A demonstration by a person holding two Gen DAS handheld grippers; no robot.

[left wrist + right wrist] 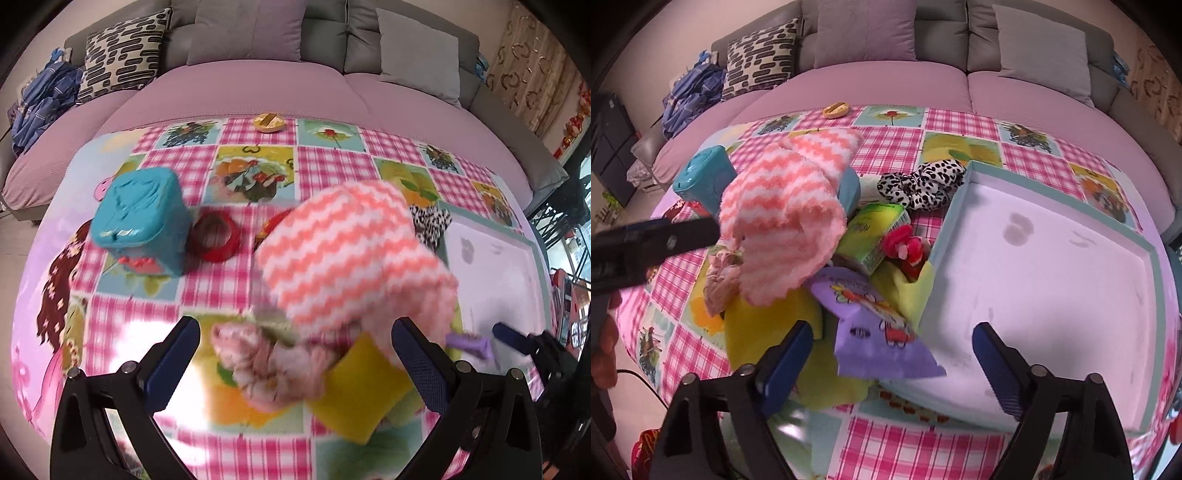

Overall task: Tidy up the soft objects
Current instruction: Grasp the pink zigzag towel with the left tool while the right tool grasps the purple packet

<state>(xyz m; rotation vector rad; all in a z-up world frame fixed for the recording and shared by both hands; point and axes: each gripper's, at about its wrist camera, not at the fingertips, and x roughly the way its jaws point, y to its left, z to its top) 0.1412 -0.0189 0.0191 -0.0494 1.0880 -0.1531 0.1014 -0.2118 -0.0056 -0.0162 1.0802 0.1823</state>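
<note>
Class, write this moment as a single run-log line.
left gripper: open, beside striped towel | right gripper: open, over purple cloth | tray: no soft items inside

**Fleece, plastic and printed cloth**

The pink-and-white zigzag towel [783, 206] looks fluffy, a napped fleece. The teal box [142, 218] is glossy moulded plastic. The checked tablecloth [229, 280] is smooth printed cloth. The spotted scrunchie [923, 181] looks velvety, and the tray [1052, 280] has a matt pale floor.
</note>
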